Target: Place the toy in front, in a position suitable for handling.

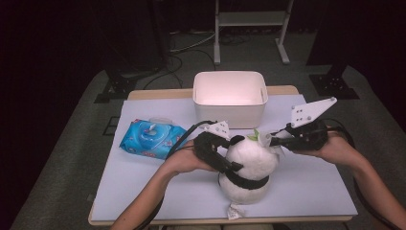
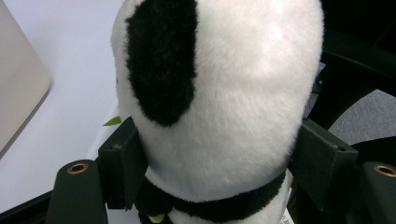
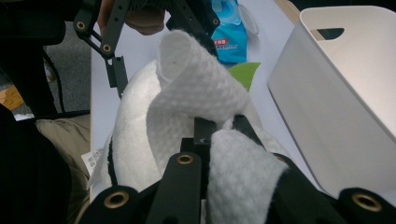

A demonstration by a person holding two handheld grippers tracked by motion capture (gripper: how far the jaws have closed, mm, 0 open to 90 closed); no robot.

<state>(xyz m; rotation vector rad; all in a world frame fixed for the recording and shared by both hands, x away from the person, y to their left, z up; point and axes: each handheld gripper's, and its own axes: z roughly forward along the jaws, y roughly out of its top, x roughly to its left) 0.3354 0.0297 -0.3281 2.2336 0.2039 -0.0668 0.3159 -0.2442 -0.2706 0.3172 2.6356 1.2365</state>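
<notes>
On table point(image 1: 306, 187), panda point(image 1: 249, 163) sits clamped in left hand-held gripper point(image 1: 218, 153).

Upright plush panda point(image 1: 249, 165) (black-collared), white wipe point(image 3: 205, 93) atop

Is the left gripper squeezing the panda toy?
Touching. In the left gripper view, the left gripper has both black jaws pressed into the white fur of the panda toy, one on each side.
</notes>
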